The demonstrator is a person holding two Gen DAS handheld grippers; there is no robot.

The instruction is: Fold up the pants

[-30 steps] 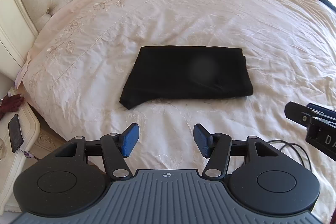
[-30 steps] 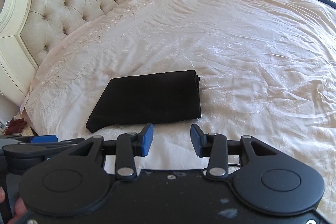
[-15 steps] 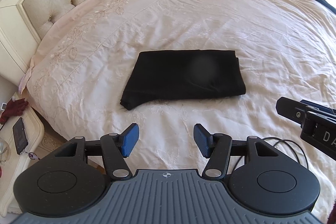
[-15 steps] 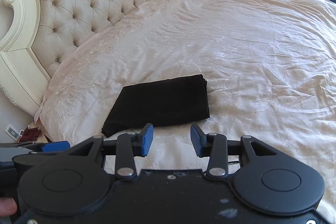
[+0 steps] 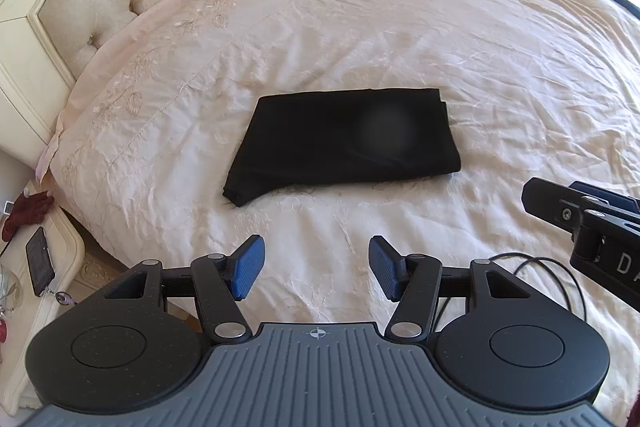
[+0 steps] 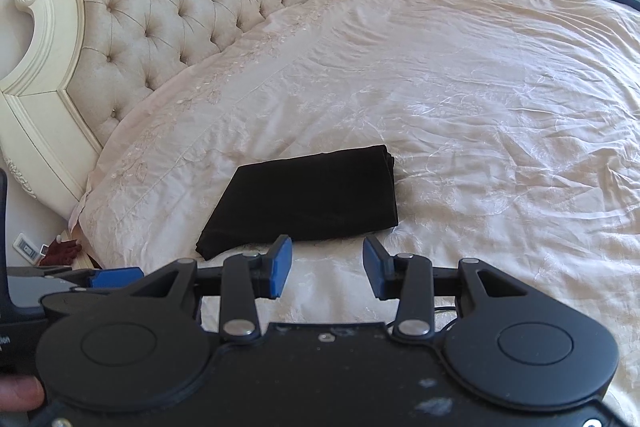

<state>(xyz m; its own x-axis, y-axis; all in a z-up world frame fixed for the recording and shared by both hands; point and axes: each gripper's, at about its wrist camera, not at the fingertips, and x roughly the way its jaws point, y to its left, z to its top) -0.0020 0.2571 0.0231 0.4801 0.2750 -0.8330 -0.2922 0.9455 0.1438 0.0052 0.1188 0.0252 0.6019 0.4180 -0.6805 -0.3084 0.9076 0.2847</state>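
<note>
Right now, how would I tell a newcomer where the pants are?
Find the big bed with the tufted cream headboard. On its pale embroidered cover, near the headboard end, lie the pants, folded into a flat rectangle: the only black thing on the bed.

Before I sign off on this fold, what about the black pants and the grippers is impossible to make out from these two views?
- Black pants: layer count and underside, hidden by the top layer in both views.
- A blurry smudge in the left wrist view veils part of the cloth.
- Right hand-held gripper: in the left wrist view it is cut off by the right edge.
- Left hand-held gripper: in the right wrist view mostly hidden behind the right one's body.
</note>
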